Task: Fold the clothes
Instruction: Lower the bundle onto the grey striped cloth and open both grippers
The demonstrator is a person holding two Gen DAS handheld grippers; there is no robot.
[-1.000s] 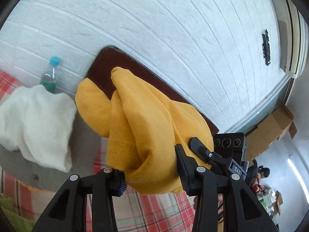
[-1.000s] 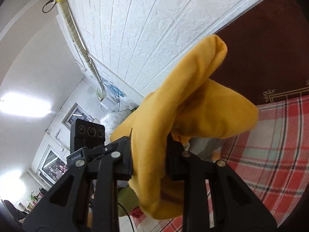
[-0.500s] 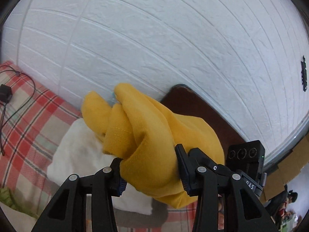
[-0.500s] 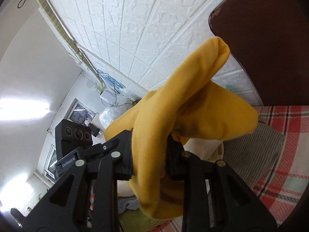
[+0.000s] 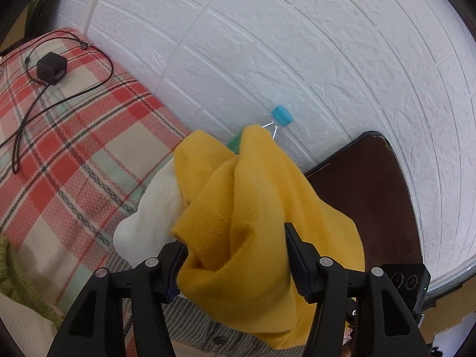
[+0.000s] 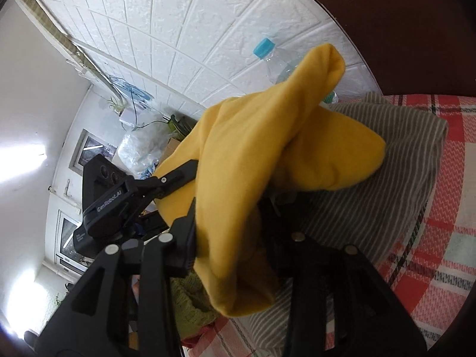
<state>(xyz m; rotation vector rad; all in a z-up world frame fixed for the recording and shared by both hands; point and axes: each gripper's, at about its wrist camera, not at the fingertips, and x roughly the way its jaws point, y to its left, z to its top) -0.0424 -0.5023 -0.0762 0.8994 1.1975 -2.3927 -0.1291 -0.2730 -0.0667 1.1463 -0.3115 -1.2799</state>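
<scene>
Yellow garment point(image 5: 253, 208) is bunched up in mid-air over the plaid bed point(image 5: 59, 136), pinched by both the left gripper point(image 5: 235, 260) and right gripper point(image 6: 235, 238), so no neat fold yet imo.

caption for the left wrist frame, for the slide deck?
Left gripper clamps a bunched yellow garment above a plaid bedspread, white cloth and blue-capped bottle behind.
</scene>
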